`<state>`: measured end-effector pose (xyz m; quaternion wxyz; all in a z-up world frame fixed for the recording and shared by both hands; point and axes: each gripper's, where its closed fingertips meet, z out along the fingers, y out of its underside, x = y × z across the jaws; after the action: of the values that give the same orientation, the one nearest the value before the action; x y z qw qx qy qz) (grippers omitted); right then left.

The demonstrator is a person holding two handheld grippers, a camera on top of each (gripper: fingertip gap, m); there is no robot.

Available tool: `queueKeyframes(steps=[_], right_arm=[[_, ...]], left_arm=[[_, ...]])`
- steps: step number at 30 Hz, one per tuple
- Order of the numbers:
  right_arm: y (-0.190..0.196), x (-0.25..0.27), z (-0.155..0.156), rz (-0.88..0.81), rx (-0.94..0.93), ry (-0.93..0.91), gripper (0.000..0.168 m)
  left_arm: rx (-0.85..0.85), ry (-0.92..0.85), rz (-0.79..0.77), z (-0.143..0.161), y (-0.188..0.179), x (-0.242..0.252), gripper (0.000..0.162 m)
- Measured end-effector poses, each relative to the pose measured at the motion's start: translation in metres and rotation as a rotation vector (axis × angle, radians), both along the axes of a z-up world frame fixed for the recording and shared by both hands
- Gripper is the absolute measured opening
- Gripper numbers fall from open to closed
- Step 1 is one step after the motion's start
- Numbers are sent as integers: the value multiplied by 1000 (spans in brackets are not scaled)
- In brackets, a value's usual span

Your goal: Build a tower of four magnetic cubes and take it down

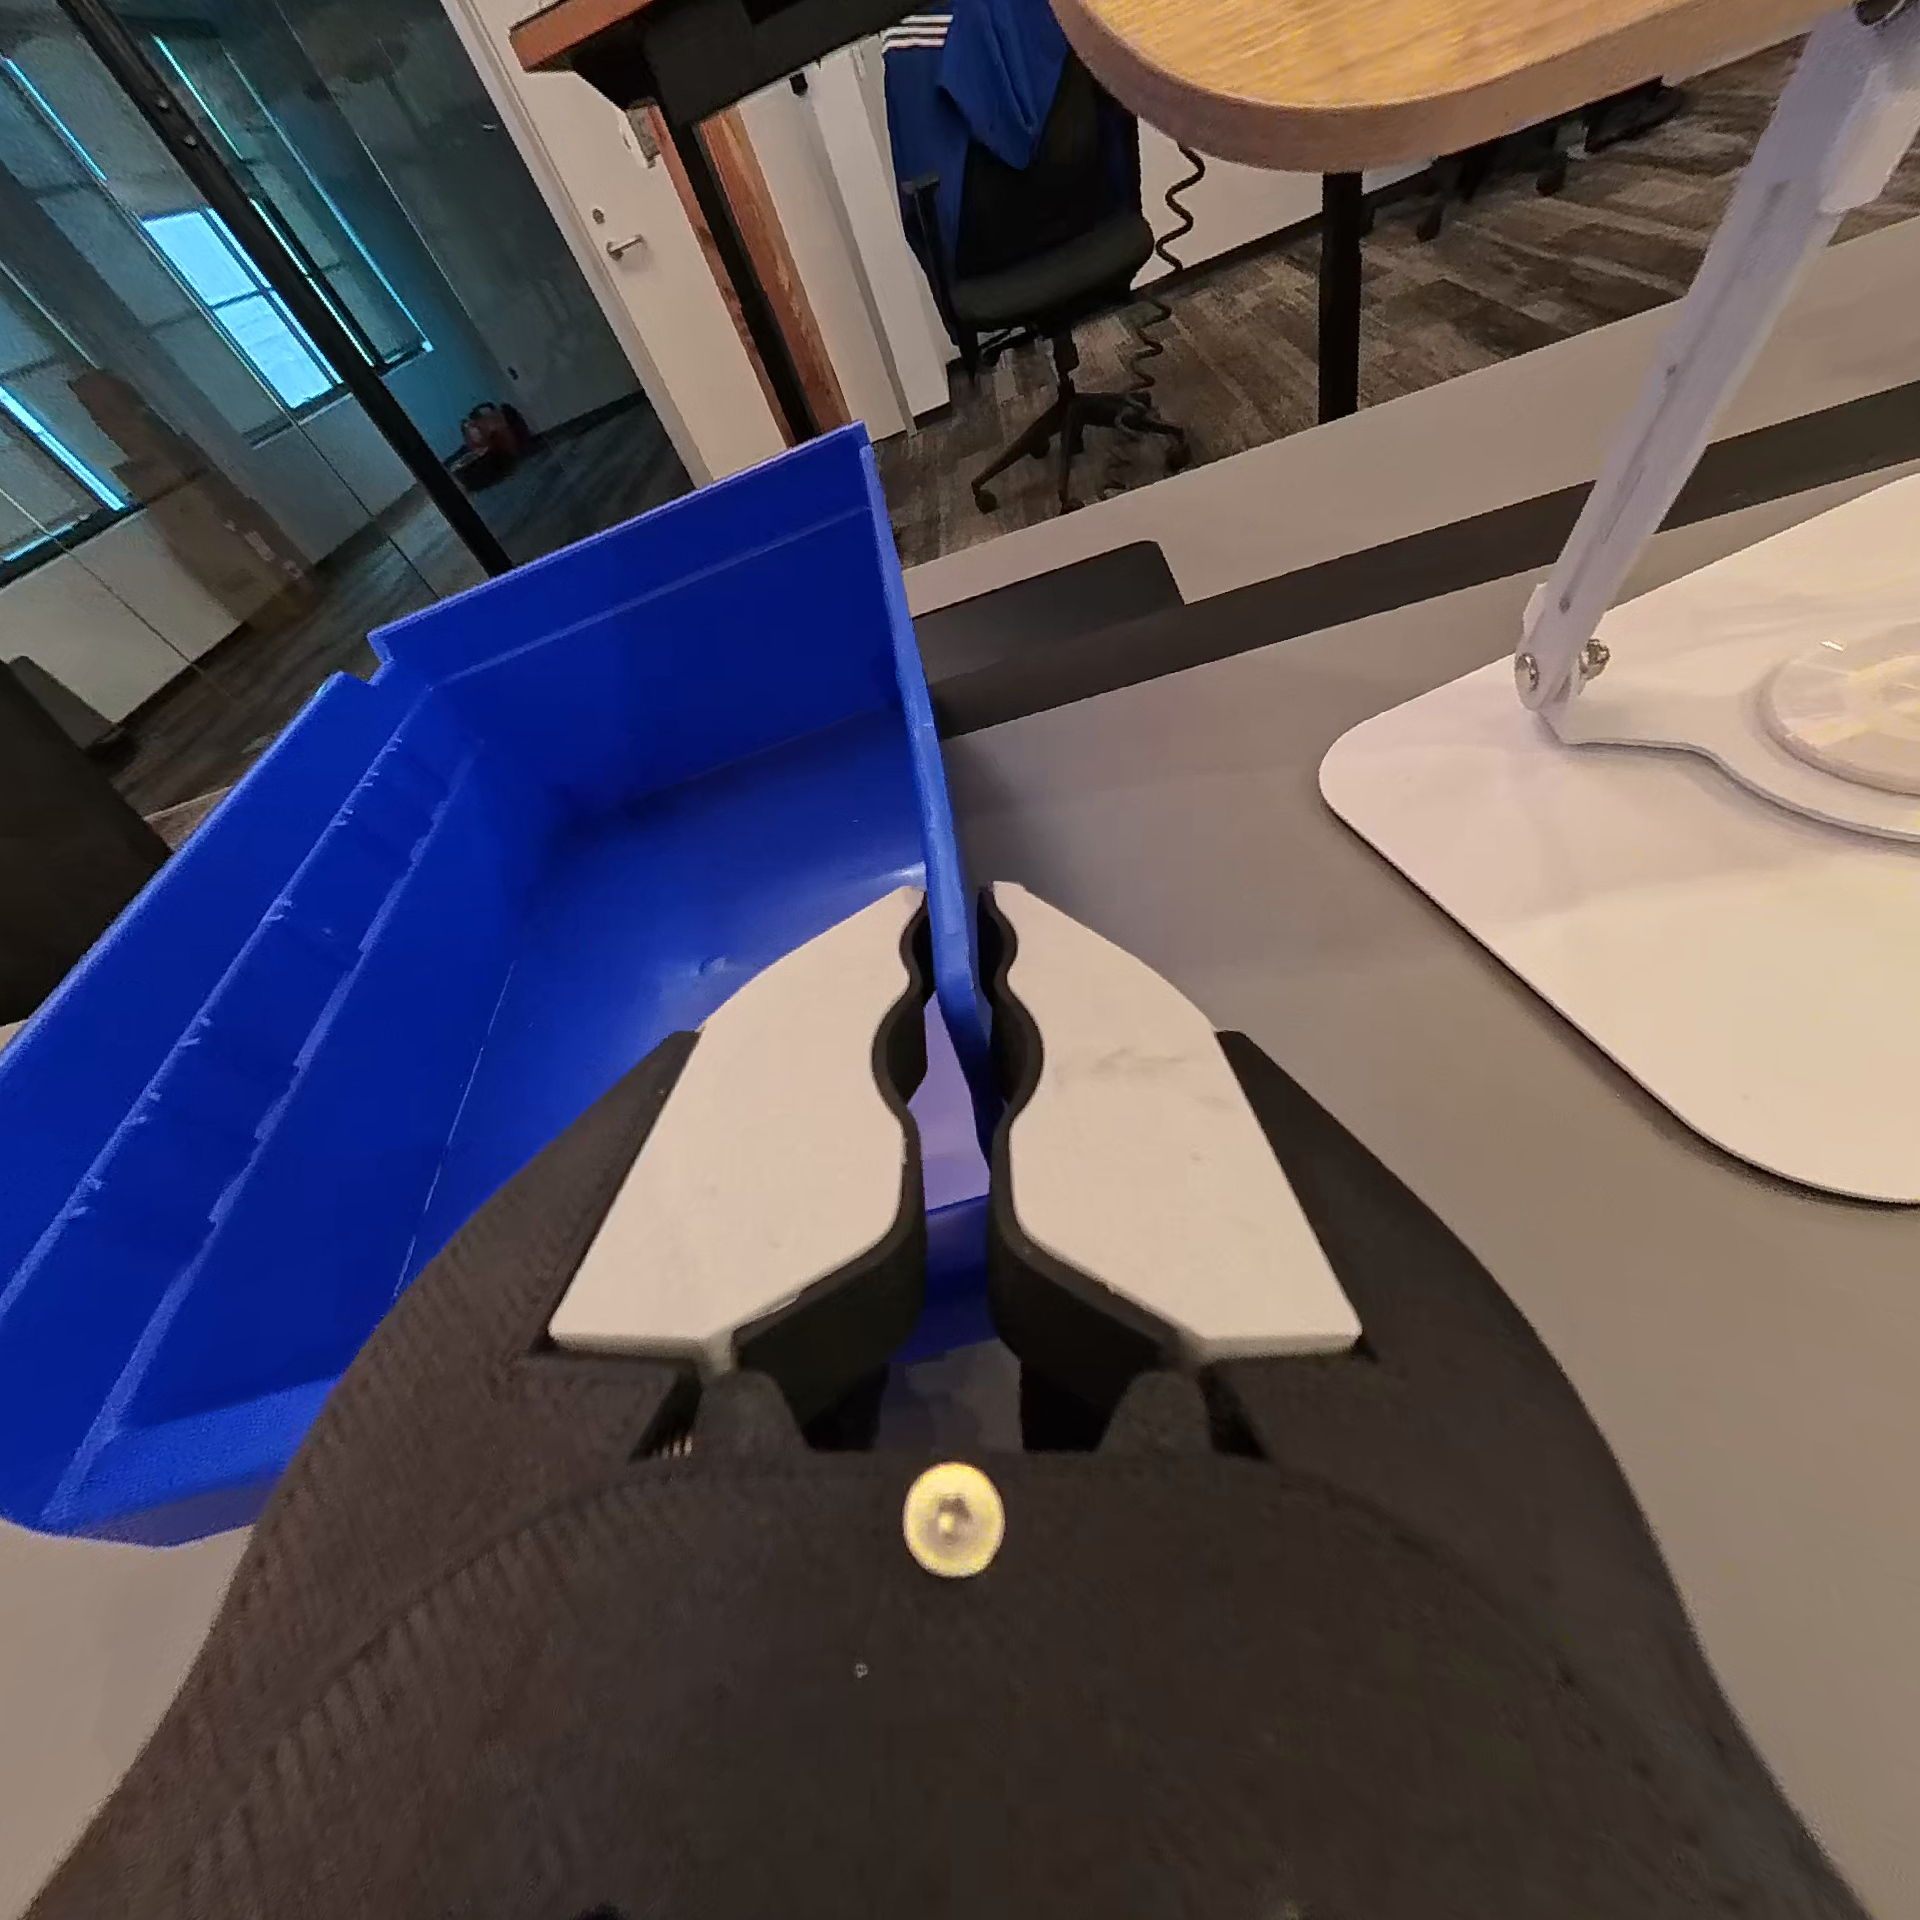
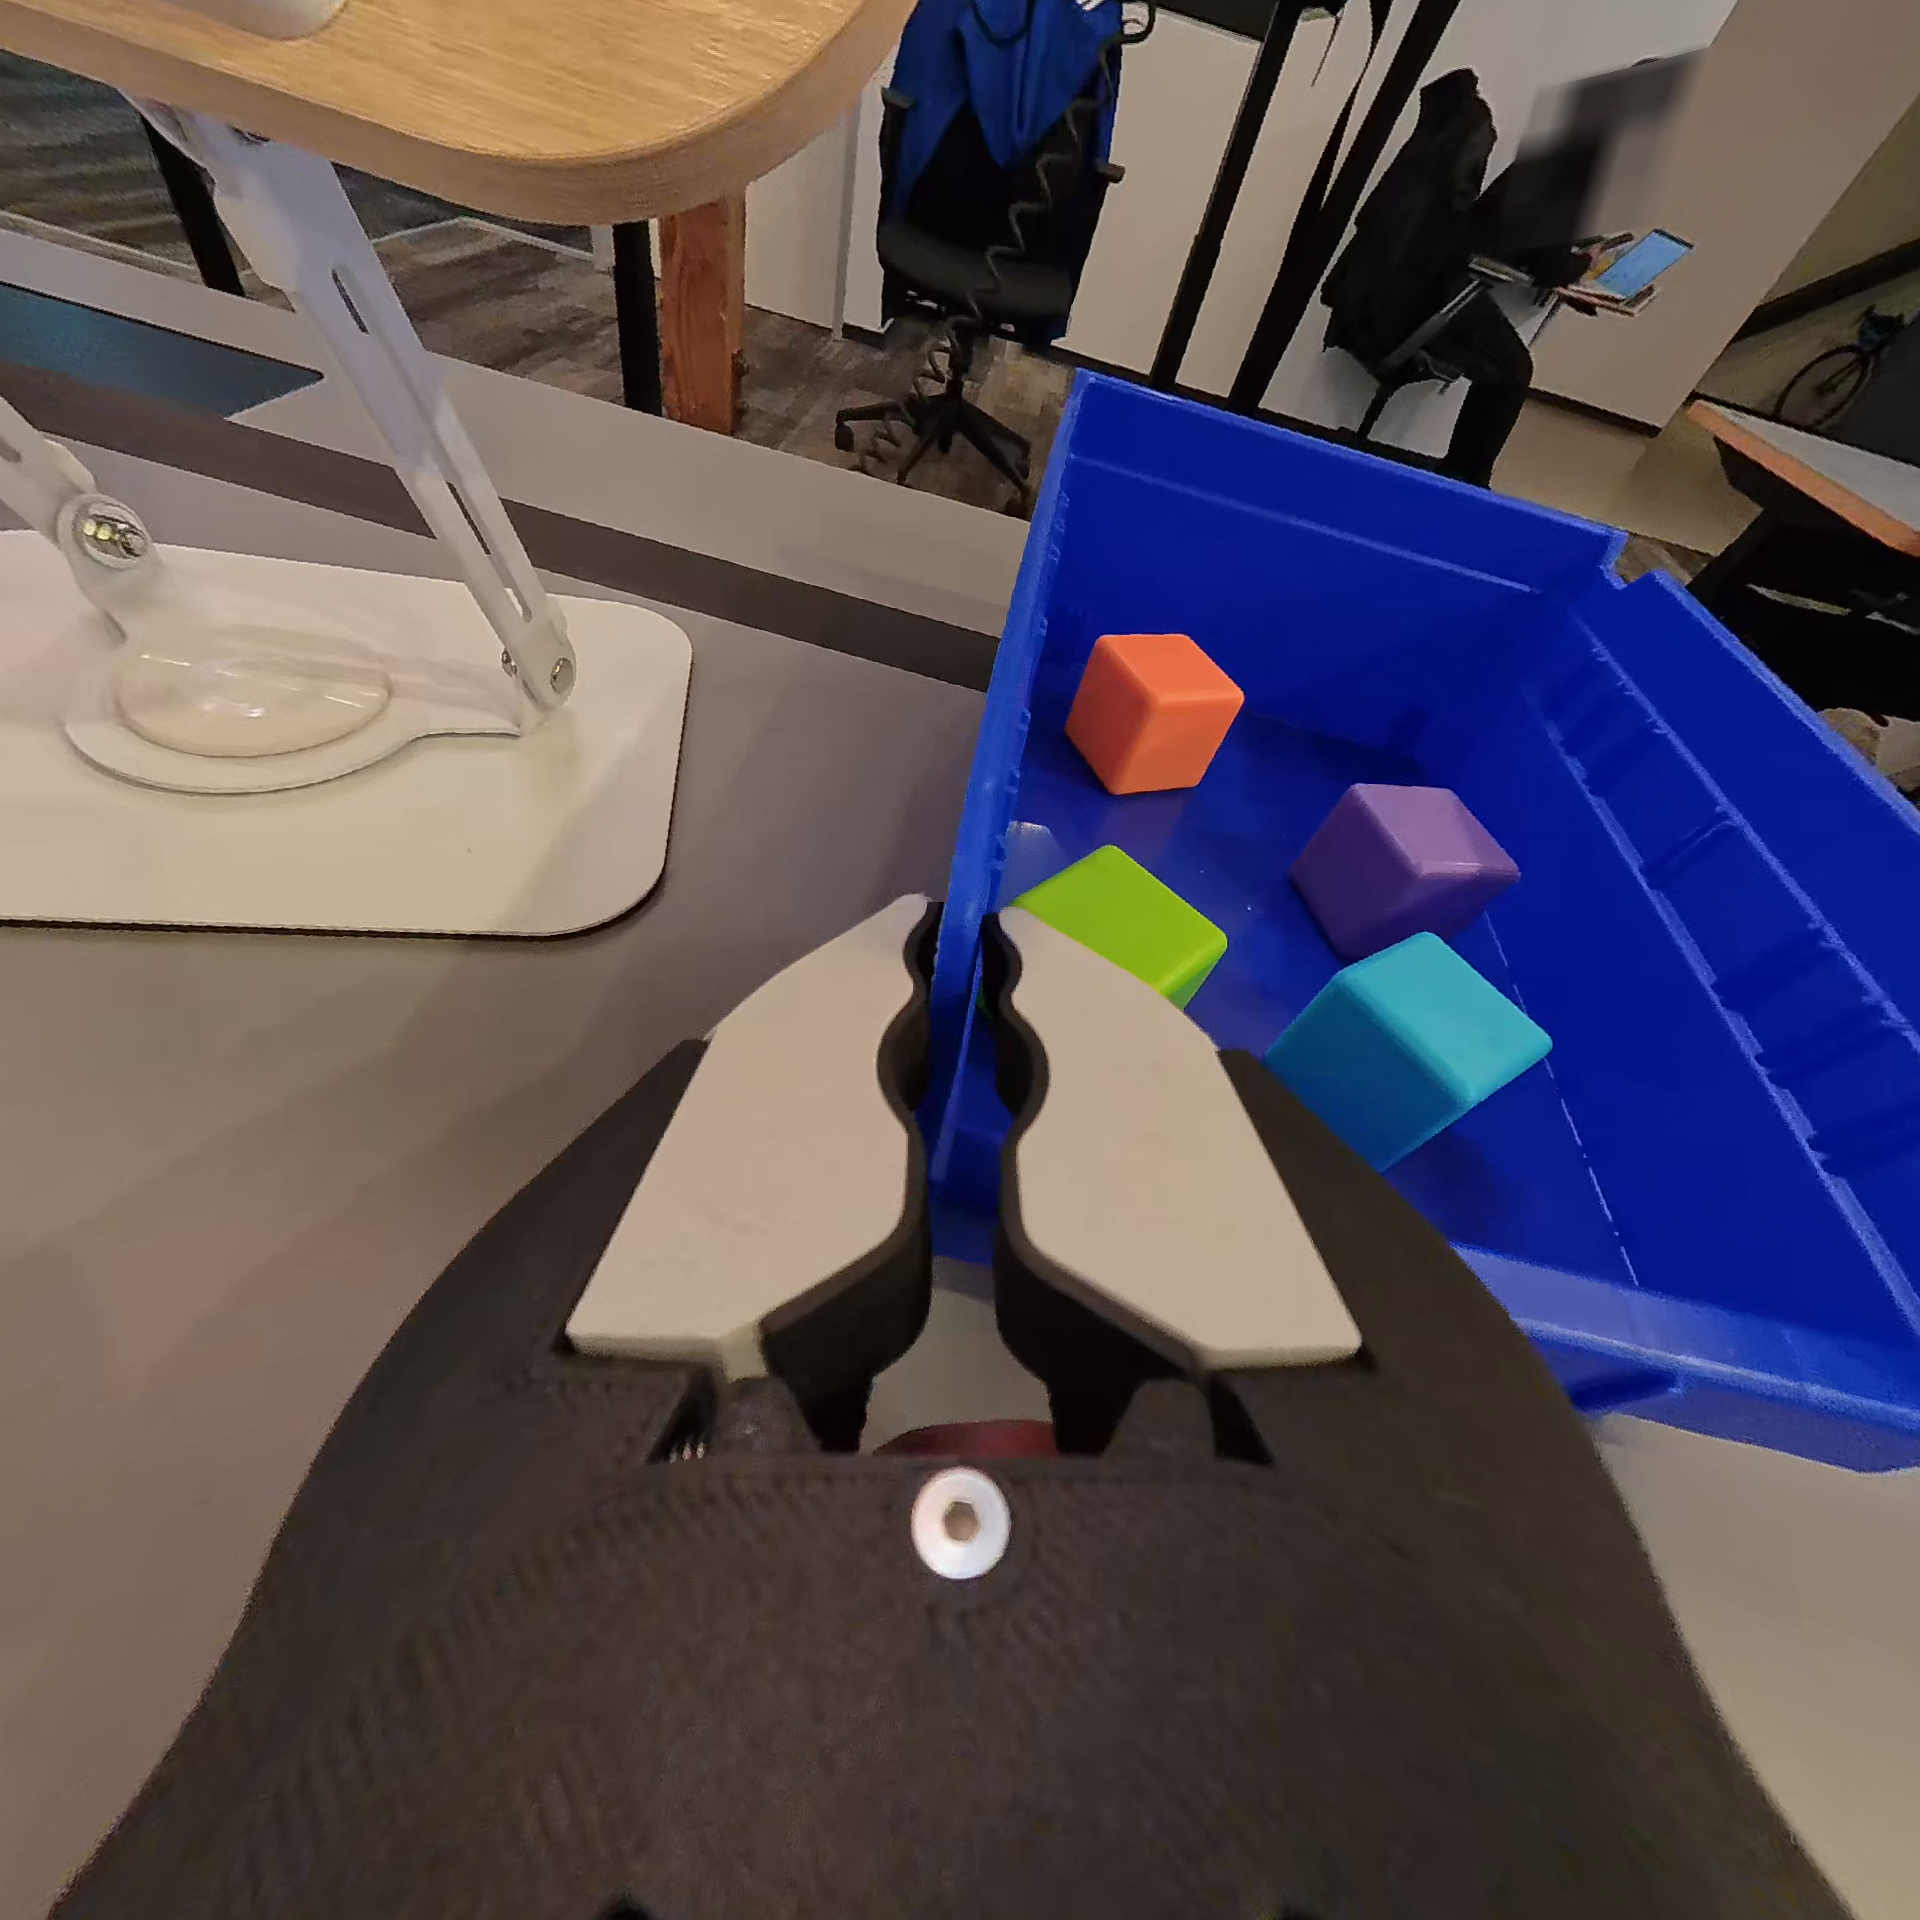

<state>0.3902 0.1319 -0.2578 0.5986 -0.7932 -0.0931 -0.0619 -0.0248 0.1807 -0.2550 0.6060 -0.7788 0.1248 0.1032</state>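
Note:
In the right wrist view, a blue bin (image 2: 1351, 582) holds an orange cube (image 2: 1153, 712), a purple cube (image 2: 1403, 862), a green cube (image 2: 1122, 920) and a teal cube (image 2: 1403, 1039), all lying apart and tilted. My right gripper (image 2: 961, 920) is shut on this bin's left wall, next to the green cube. In the left wrist view, a second blue bin (image 1: 623, 644) shows no cubes inside. My left gripper (image 1: 956, 904) is shut on its right wall.
A white stand with a flat base (image 1: 1662, 935) and a slanted arm sits on the grey table between the two bins; it also shows in the right wrist view (image 2: 364, 831). A wooden table (image 2: 468, 94) and office chairs stand beyond. Spacing between my two grippers at the tips: around 40 cm.

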Motion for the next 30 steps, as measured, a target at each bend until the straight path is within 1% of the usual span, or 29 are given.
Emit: queueKeyframes(steps=[7,18,22,30], right_arm=[[-4,5,0,-14,-4,9,5],[-27,12,-1,5,-11,17,3],[-41,13,-1,22,-12,17,3],[-79,13,-1,54,-15,26,3]], left_arm=[[-10,-42,15,0,-4,-10,4],[-12,-50,-39,0,-26,-16,3],[-11,-49,-60,0,-39,-17,3],[-17,-55,-106,1,-76,-17,3]])
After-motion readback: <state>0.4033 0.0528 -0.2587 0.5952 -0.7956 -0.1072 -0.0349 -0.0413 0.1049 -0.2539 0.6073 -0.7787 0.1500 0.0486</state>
